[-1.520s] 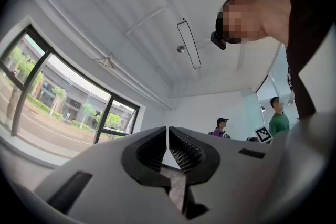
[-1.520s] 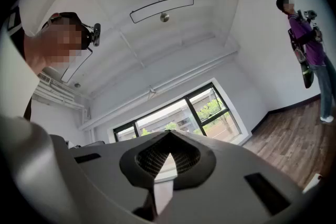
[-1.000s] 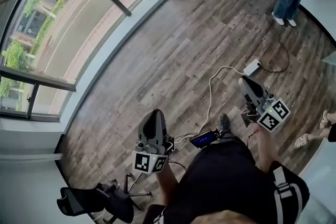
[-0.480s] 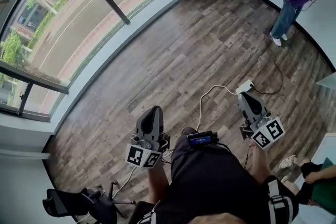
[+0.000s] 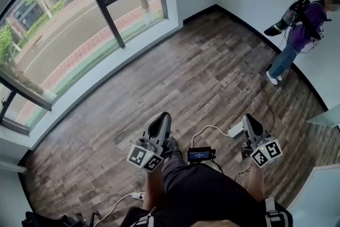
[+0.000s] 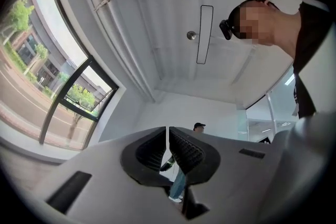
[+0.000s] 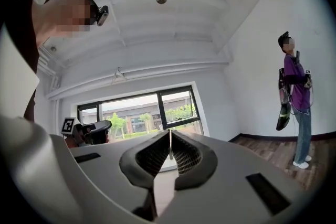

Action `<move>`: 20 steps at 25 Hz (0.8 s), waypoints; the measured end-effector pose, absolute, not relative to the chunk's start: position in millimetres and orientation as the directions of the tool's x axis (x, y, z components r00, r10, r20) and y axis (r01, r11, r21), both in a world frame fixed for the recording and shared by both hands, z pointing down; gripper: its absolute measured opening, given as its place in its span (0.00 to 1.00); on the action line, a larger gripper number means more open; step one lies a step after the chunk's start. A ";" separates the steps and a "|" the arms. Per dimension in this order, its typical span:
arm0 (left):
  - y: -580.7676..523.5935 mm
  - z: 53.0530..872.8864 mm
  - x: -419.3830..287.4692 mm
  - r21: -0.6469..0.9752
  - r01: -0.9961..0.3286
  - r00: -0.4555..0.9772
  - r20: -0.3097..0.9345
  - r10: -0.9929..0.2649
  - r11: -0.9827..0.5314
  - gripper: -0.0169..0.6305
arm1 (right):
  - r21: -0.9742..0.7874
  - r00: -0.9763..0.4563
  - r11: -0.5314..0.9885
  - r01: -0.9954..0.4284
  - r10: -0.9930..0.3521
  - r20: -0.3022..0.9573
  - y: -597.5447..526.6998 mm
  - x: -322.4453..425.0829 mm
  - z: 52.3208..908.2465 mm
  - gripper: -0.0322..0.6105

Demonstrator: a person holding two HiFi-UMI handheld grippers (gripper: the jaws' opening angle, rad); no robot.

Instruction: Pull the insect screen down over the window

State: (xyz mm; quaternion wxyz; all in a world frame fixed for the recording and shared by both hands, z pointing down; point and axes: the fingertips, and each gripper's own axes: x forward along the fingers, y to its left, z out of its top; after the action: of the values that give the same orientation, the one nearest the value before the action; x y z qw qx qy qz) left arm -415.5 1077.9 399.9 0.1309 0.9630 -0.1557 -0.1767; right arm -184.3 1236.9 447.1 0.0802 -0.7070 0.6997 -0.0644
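Wood-plank floor fills most of the head view, grey-brown boards running from the window side across to the white walls. Closest in is the person holding the rig, with a small black device with a lit screen at the waist.

The left gripper is the one on the window's side. Its jaws are pressed together with just a hairline slit between them, and there's nothing in them. The right gripper sits on the side away from the window, and it's the same deal: jaws closed, holding nothing. Both are well apart from the window, with a lot of bare floor between.

On the floor between the two grippers, a white cable runs to a white plug block.

Further out is the window, the thing the task is about. It's big, with a dark frame, and it runs along the far left wall above a pale sill, with a street and trees outside. I honestly can't pick out the insect screen on it from these views.

Farthest from the window, another person in a purple top and jeans stands by the opposite white wall with a dark bag.
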 end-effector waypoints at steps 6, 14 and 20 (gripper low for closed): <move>937.5 383.8 -425.4 0.379 -0.246 0.878 -0.303 -0.370 -0.892 0.10 | -0.189 -0.166 0.181 -0.965 -0.982 -0.094 1081.5 -223.9 393.1 0.06; 804.3 378.4 -428.2 0.424 -0.261 0.872 -0.282 -0.400 -0.867 0.10 | -0.177 -0.204 0.209 -0.962 -0.978 -0.047 958.1 -244.2 394.5 0.12; 743.3 401.3 -408.6 0.491 -0.299 0.871 -0.209 -0.444 -0.818 0.10 | -0.198 -0.216 0.213 -0.957 -0.976 -0.005 887.8 -218.9 426.0 0.14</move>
State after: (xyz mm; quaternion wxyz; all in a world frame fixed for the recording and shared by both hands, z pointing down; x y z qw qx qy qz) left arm -408.6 743.3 401.3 0.2275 0.9401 -0.1977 -0.1593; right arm -218.9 887.8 426.0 0.0642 -0.6227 0.7761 -0.0758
